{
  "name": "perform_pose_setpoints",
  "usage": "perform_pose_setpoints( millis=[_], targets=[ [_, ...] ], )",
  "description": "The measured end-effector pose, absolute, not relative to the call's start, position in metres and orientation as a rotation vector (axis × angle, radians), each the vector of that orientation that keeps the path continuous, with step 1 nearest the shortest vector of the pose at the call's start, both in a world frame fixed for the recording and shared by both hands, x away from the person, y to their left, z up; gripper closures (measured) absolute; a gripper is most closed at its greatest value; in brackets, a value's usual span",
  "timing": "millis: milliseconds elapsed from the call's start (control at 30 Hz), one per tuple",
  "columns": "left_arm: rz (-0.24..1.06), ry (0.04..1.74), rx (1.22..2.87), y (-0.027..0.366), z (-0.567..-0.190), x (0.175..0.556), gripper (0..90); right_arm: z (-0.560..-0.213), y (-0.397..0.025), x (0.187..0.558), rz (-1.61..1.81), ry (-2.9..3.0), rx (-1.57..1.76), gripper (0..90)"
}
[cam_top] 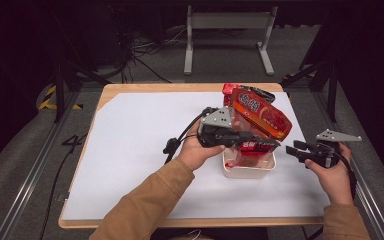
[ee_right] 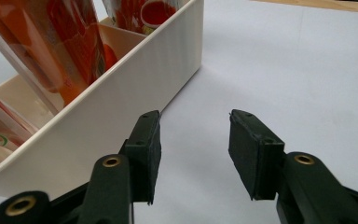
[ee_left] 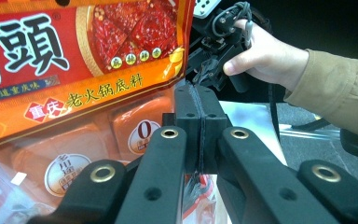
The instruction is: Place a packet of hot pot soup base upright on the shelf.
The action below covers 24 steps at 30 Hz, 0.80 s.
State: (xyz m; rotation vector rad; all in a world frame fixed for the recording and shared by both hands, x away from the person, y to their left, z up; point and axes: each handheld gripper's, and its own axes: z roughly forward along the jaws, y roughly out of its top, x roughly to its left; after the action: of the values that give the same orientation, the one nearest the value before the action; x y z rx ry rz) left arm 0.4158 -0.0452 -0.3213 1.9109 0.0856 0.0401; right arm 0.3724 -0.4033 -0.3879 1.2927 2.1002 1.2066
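On the white sheet that covers the wooden table [cam_top: 130, 89], toward its right half, stands a cream plastic bin [cam_top: 248, 170]. Red and orange hot-pot seasoning packets stand in it, leaning against one another and rising well above its rim. The largest, an orange-red seasoning pouch [cam_top: 260, 114] printed with Chinese characters and a picture of chillies, tilts up and back over the bin; a second red packet [cam_top: 244, 90] pokes out behind it near the table's far edge, and a smaller red one [cam_top: 252, 149] sits lower, just inside the bin.

The left gripper [cam_top: 272, 143] reaches across the top of the bin from its left side. In the left gripper view its jaws are pressed tight together, and the thin clear edge of a packet seems to be pinched between them, with the big pouch [ee_left: 84, 60] hanging just beside and behind them; which packet the edge belongs to I cannot tell for sure.

The right gripper [cam_top: 291, 150] hovers just to the right of the bin, apart from it. Its jaws stand spread with nothing between them, and in the right gripper view the bin's side wall [ee_right: 121, 93] runs close along the left jaw, with packets [ee_right: 51, 42] visible inside.
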Motion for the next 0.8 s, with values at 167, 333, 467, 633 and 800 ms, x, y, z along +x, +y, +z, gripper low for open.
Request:
perform_pose_setpoints(
  millis=[167,333,467,633,800],
  targets=[
    [0.039,0.089,1.914,-0.044,-0.325,0.417,89.8,-0.388,-0.403,0.372,1.204,2.102,1.299,53.7],
    [0.033,0.106,1.921,-0.04,-0.33,0.419,89.5,-0.388,-0.403,0.373,1.202,2.106,1.294,53.6],
    [0.026,0.123,1.931,-0.038,-0.334,0.421,89.3,-0.388,-0.403,0.373,1.202,2.106,1.296,53.5],
    [0.028,0.124,1.965,-0.035,-0.34,0.422,88.8,-0.388,-0.402,0.373,1.202,2.105,1.296,53.3],
    [0.025,0.14,1.978,-0.032,-0.342,0.422,87.6,-0.389,-0.402,0.373,1.202,2.109,1.294,53.2]
  ],
)
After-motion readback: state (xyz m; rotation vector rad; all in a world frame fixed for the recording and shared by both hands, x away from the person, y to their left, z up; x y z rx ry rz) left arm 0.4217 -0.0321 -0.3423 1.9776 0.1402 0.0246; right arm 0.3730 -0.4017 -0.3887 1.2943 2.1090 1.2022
